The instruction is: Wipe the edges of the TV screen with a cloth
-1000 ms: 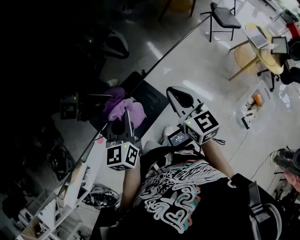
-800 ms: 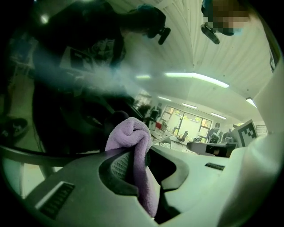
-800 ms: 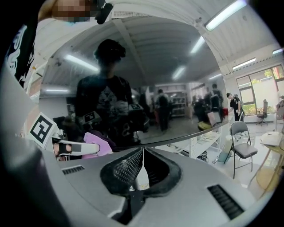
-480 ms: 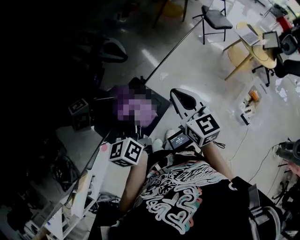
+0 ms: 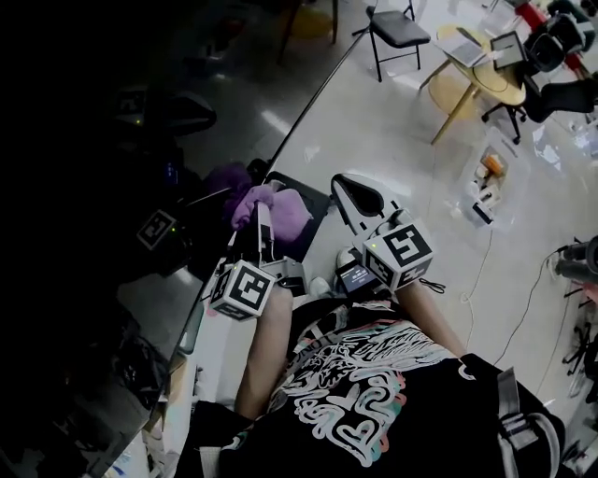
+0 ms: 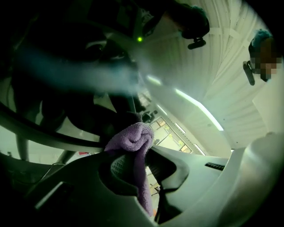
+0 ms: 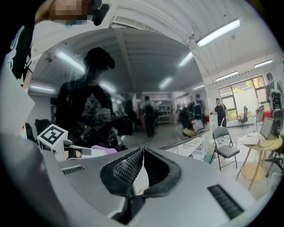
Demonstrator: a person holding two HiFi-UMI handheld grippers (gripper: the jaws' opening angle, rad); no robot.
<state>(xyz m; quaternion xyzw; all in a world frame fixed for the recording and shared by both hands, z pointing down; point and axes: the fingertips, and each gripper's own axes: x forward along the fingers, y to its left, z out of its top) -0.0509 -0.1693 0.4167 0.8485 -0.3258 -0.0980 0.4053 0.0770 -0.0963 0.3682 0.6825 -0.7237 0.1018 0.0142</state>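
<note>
The TV screen [image 5: 131, 140] is a dark, glossy surface that fills the left of the head view. Its thin edge [image 5: 313, 98] runs diagonally down to the left. A purple cloth [image 5: 278, 211] is bunched against that edge, and the screen mirrors it. My left gripper [image 5: 259, 219] is shut on the cloth [image 6: 133, 142], which hangs down between the jaws. My right gripper [image 5: 350, 187] hovers just right of it, away from the screen, shut with nothing in it [image 7: 143, 149]. The right gripper view shows the screen [image 7: 111, 88] reflecting a person in a black shirt.
A black folding chair [image 5: 397, 28] and a round wooden table [image 5: 476, 84] with a laptop stand at the far right. Boxes and a cable [image 5: 486, 252] lie on the pale floor. A black slab [image 5: 313, 201] sits under the cloth. Clutter sits below the screen at lower left.
The head view has shifted, so the room slid left and up. My left gripper has twisted a little and still holds the cloth at the screen's edge. The right gripper has barely moved.
</note>
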